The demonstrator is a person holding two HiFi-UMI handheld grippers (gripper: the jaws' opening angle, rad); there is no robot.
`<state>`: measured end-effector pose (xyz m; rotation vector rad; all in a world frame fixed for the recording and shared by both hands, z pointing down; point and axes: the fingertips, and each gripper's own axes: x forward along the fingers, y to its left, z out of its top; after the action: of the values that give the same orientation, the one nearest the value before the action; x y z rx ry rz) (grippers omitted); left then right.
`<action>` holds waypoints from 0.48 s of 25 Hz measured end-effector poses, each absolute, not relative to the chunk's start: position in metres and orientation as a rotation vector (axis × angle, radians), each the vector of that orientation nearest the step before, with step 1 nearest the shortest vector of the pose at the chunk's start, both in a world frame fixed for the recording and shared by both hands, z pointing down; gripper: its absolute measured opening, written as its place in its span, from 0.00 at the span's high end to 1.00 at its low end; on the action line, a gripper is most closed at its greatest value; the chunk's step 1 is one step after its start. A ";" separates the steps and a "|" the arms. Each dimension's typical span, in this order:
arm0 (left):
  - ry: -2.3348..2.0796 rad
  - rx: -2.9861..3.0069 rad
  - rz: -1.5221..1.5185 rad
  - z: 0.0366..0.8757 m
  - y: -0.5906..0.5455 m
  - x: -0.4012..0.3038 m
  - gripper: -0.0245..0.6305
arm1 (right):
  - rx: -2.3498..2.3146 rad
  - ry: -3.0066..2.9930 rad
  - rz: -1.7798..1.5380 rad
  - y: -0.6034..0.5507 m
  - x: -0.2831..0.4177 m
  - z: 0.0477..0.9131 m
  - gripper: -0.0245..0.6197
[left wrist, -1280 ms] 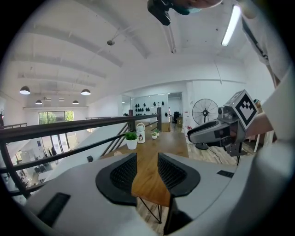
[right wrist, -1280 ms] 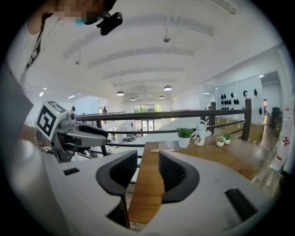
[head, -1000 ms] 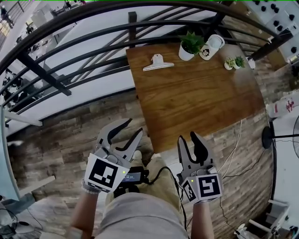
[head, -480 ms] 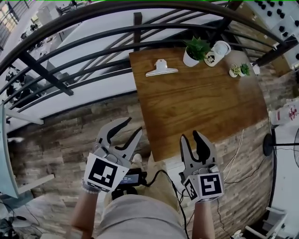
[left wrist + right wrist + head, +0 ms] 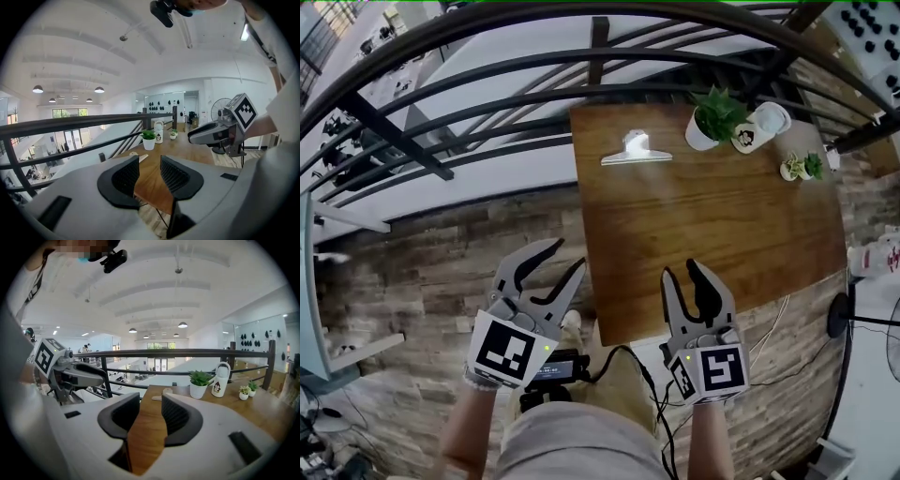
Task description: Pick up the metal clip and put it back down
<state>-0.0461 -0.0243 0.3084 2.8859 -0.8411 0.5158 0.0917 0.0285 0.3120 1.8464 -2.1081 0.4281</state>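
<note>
White-potted green plant (image 5: 712, 117) stands near the silver metal clip (image 5: 635, 150). Left gripper (image 5: 569, 253) and right gripper (image 5: 680, 270), both spread and empty, have neared the brown wooden table (image 5: 703, 234).

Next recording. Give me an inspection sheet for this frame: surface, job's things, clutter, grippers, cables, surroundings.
Surface: wooden table, brown plank top.
Job's things: metal clip lies near the table's far left corner, untouched.
Clutter: potted plant, white jug and small potted plant along the far right side.
Grippers: left hand-held gripper and right hand-held gripper both open, empty, by the table's near edge, well short of the clip.
Cables: black cable at the person's waist.
Surroundings: black railing beyond the table; stone-look floor.
</note>
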 end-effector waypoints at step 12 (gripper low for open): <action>-0.916 2.811 0.540 0.343 -0.082 -0.017 0.74 | 1.742 -2.153 0.430 -0.045 0.124 0.344 0.72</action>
<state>-0.0166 -0.0823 0.3427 2.8114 -0.9157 0.5402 0.1242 -0.0445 0.3445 1.7424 -2.1525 0.4296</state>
